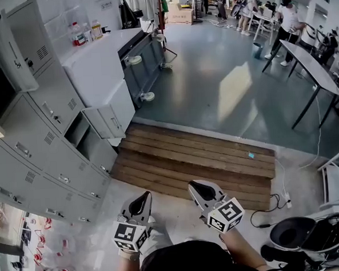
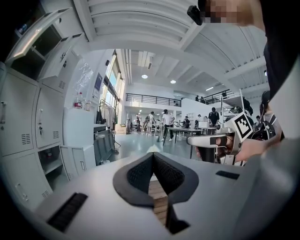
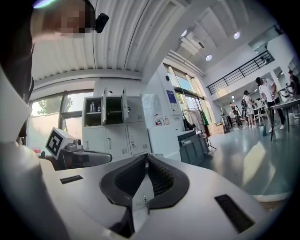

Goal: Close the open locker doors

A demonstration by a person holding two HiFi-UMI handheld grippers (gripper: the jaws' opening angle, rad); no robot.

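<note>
A bank of grey lockers (image 1: 41,143) fills the left of the head view. An upper door (image 1: 12,53) stands swung out, and a low door (image 1: 104,122) hangs open beside its empty compartment (image 1: 80,132). My left gripper (image 1: 140,203) and right gripper (image 1: 200,190) hover side by side above the floor near my body, well short of the lockers, both shut with nothing in them. In the left gripper view the low open door (image 2: 79,160) is at the left. The right gripper view shows the upper open doors (image 3: 124,105) ahead.
A wooden platform (image 1: 199,159) lies in front of the lockers. A white cabinet (image 1: 99,67) with bottles (image 1: 86,33) and a grey cart (image 1: 145,62) stand beyond them. Black tables (image 1: 311,66) and people are at the far right. A cable (image 1: 274,203) trails at the right.
</note>
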